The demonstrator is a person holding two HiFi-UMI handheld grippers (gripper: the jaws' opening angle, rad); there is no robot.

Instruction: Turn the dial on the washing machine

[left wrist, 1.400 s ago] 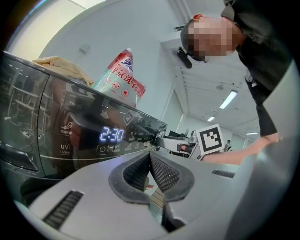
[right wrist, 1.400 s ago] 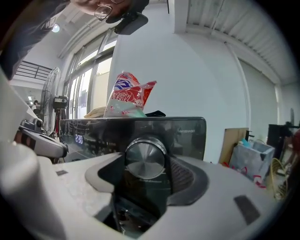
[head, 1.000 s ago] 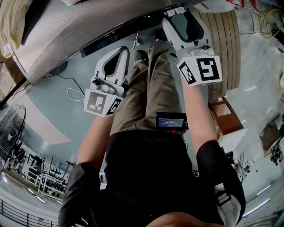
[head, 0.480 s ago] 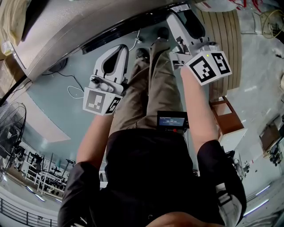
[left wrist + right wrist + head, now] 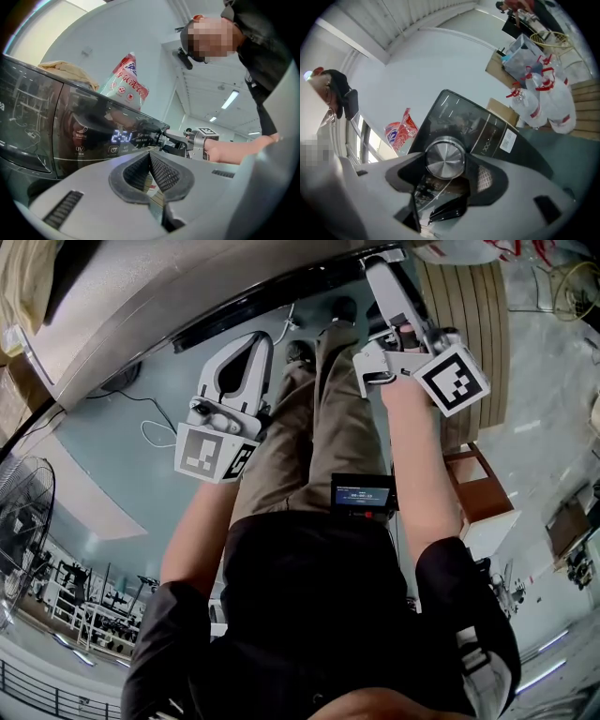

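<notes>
The washing machine [image 5: 141, 306] stands ahead, its dark control panel [image 5: 464, 119] facing me. A round silver dial [image 5: 445, 158] sits between the two pads of my right gripper [image 5: 446, 164], and both pads press on its rim. In the head view the right gripper [image 5: 382, 266] reaches up to the panel with its marker cube rolled to the right. My left gripper [image 5: 255, 345] hangs lower, off the machine, shut with nothing in it; its pads [image 5: 159, 171] meet at the tip. The lit display [image 5: 121, 137] glows on the panel.
A red and white detergent bag [image 5: 127, 83] and a folded cloth [image 5: 65, 70] lie on top of the machine. Clear plastic bags [image 5: 543, 101] and cardboard boxes [image 5: 501, 70] stand to the right. A wooden slatted bench [image 5: 478, 324], a small wooden box [image 5: 480, 488], a fan [image 5: 23, 512] and a floor cable [image 5: 155, 437] surround me.
My right gripper has rolled clockwise on the dial, swinging its marker cube out to the right. The left gripper has stayed in place.
</notes>
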